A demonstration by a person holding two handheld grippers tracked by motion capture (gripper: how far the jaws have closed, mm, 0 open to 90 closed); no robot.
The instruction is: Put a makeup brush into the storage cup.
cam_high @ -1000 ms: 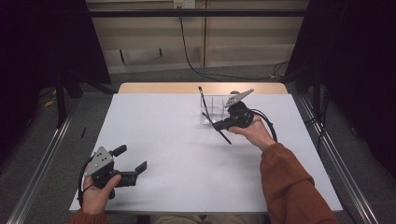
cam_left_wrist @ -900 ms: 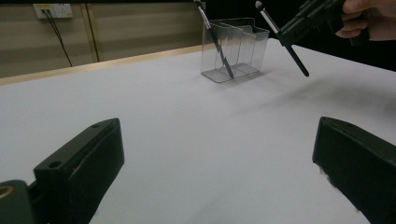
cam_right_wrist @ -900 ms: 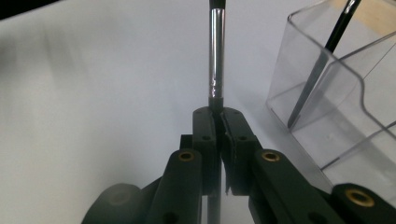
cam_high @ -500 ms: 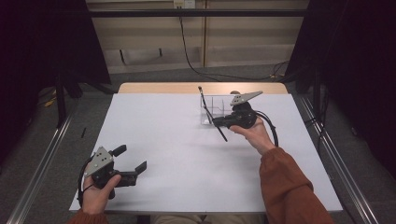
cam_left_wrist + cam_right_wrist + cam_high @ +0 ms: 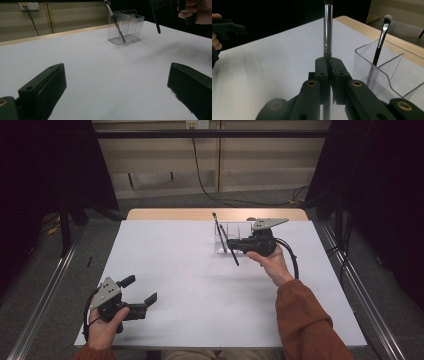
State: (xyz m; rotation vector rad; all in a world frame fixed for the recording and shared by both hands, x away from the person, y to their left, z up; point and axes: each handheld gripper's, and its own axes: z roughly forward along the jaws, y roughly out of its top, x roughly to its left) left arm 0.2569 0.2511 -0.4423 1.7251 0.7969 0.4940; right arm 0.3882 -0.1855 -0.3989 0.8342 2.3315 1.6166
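Since a second ago your right claw [image 5: 234, 245] has lifted slightly and levelled out in the upper right of the high view, while your left hand has not shifted. You hold the right claw above the tabletop [image 5: 200, 285] with the wrist bent and the forearm running up from the lower right corner; its jaws are clenched on a dark makeup brush [image 5: 229, 245], which slants down and to the right beside the clear organizer [image 5: 231, 232]. From the right gripper view that brush [image 5: 328, 32] rises straight from the closed jaws, and its bristle end is cut off at the top edge. A second brush [image 5: 218, 231] leans inside the organizer, its lower part blurred through the clear wall. Your left claw [image 5: 141, 292] sits low at the lower left, released, jaws wide apart with nothing between them. The left gripper view cuts off your right hand [image 5: 195, 11] at the upper right corner.
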